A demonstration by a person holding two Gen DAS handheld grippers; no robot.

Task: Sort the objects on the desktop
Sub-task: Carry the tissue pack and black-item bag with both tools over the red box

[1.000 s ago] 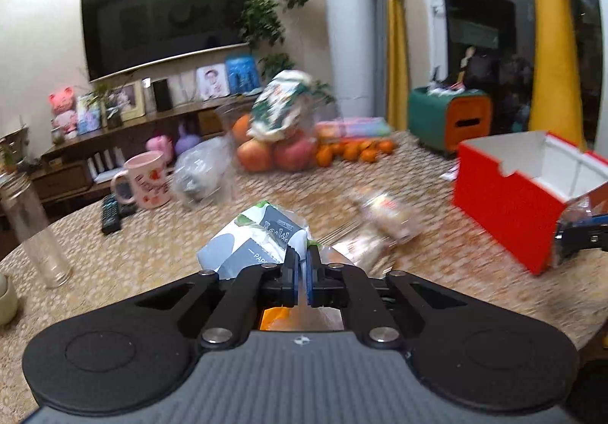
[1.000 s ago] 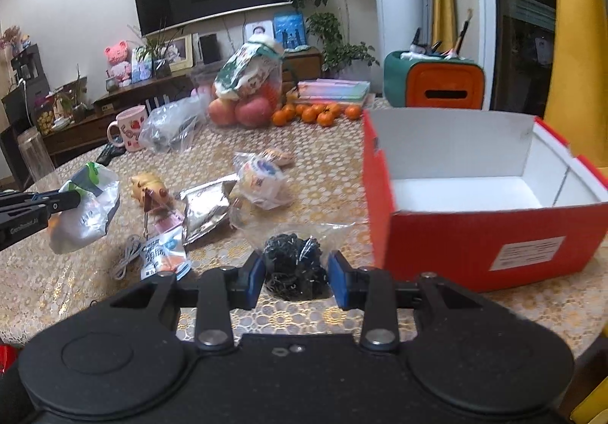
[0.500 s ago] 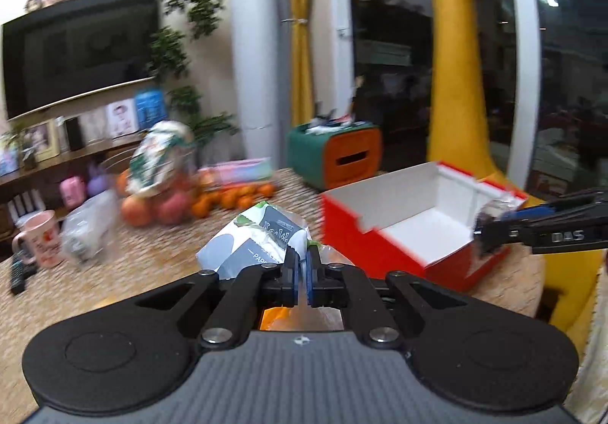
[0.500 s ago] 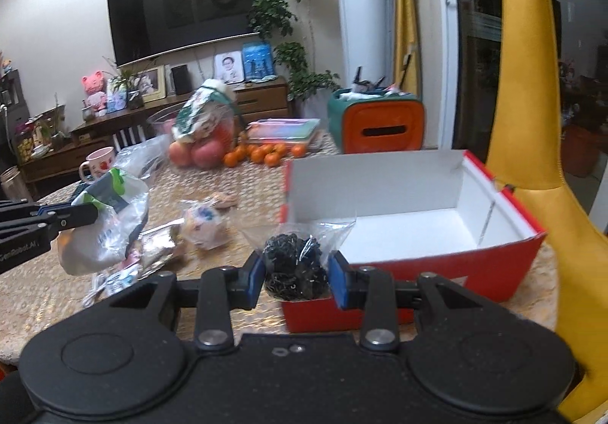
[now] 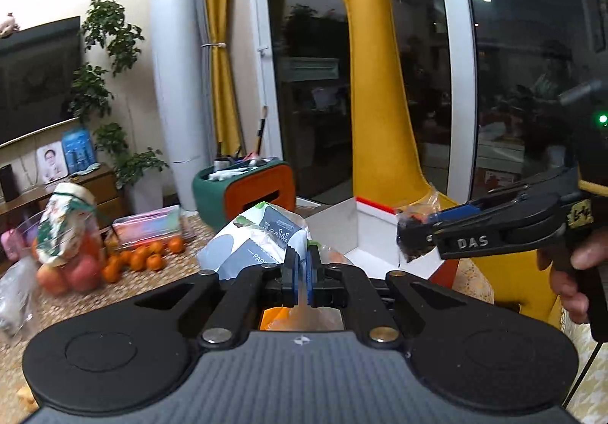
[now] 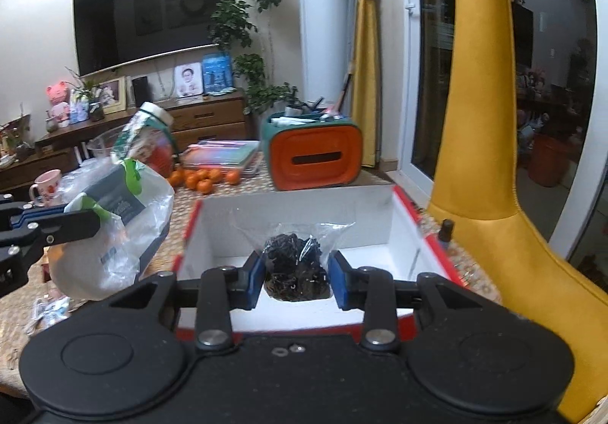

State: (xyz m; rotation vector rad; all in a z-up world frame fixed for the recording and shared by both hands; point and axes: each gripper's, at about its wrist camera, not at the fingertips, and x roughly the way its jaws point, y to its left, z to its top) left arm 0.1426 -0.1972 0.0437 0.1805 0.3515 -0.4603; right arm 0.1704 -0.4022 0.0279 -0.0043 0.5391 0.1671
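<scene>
My left gripper [image 5: 303, 266] is shut on the edge of a clear plastic bag holding a blue-grey and white packet [image 5: 252, 241]. From the right wrist view that bag [image 6: 114, 230] hangs in the air left of the box, pinched by the left gripper [image 6: 89, 217]. My right gripper [image 6: 296, 277] is shut on a small clear bag of black clumped bits [image 6: 294, 264], held over the white inside of the red box [image 6: 380, 230]. In the left wrist view the right gripper [image 5: 414, 239] comes in from the right with that black bag [image 5: 412, 238] above the red box [image 5: 370, 220].
A teal and orange pen holder [image 6: 313, 154] stands behind the box. Oranges [image 6: 203, 179], a bag of apples [image 5: 66, 245], a pink mug [image 6: 47, 186] and small packets [image 6: 49, 310] lie on the patterned table [image 6: 171, 234]. A yellow giraffe-shaped figure [image 6: 482, 120] rises right of the box.
Both grippers swung right with their bags. The black bag moved from in front of the box to over its inside; the left gripper's bag now hangs close beside the box.
</scene>
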